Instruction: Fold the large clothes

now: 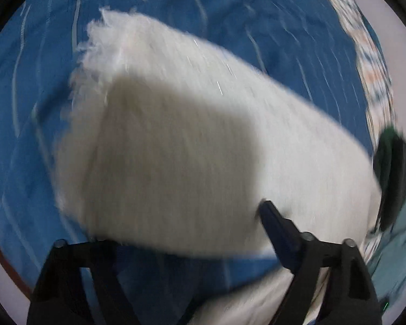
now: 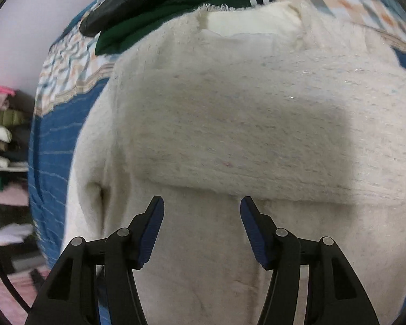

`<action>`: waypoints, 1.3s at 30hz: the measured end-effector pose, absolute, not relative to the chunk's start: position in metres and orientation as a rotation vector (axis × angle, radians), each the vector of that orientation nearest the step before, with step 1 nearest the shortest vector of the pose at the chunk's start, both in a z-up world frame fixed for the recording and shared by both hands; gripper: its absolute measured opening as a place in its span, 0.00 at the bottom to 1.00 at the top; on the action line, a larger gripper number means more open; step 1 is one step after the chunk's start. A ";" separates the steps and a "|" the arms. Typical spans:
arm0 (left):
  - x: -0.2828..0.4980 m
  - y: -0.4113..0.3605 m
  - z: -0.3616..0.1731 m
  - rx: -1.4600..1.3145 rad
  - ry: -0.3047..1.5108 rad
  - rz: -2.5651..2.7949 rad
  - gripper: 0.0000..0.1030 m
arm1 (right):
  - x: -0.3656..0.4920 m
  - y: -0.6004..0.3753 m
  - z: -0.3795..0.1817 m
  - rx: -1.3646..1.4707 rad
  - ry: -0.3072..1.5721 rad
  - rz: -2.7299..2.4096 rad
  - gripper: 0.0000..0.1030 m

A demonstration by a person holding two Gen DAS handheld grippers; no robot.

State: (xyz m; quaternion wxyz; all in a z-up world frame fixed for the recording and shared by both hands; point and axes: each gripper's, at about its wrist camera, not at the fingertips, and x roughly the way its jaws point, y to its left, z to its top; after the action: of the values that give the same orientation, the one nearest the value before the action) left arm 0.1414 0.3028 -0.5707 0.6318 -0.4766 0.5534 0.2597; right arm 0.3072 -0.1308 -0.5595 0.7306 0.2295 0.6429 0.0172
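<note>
While the cream sweater [image 2: 230, 124] lies spread on the blue bed [image 2: 54, 162] with 1 flap folded over, your right tool [image 2: 202, 211] hovers apart and empty; your left tool [image 1: 181, 224] looks apart too, through blur.

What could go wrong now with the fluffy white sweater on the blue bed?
1. The fluffy white sweater has a flap folded across it, and the right gripper hangs open above it holding nothing, so the flap could slip back.
2. The left gripper view is blurred and a sleeve-like part covers one finger; it might snag the fuzz.
3. The green and black clothes lie right at the collar, so they could get caught in the next fold.
</note>
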 end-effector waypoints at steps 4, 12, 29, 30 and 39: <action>0.164 0.338 -0.563 -1.009 1.176 0.705 0.20 | 0.342 -0.102 -0.561 0.450 1.388 0.057 0.59; 0.219 0.352 -0.512 -0.638 1.075 0.645 0.12 | 0.396 -0.022 -0.598 0.233 1.433 0.015 0.64; 0.244 0.301 -0.457 -0.333 0.996 0.576 0.11 | 0.372 0.032 -0.591 0.095 1.419 0.158 0.38; 0.244 0.297 -0.453 -0.315 0.989 0.576 0.11 | 0.369 0.018 -0.583 0.149 1.415 0.151 0.60; 0.262 0.221 -0.393 -0.073 0.882 0.524 0.10 | 0.329 -0.069 -0.548 0.126 1.357 -0.179 0.85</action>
State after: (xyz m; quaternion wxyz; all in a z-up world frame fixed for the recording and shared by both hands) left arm 0.2620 0.2212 -0.3926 0.8707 -0.0348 0.4216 0.2507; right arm 0.3292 -0.0692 -0.5477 0.7729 0.0582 0.6265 -0.0826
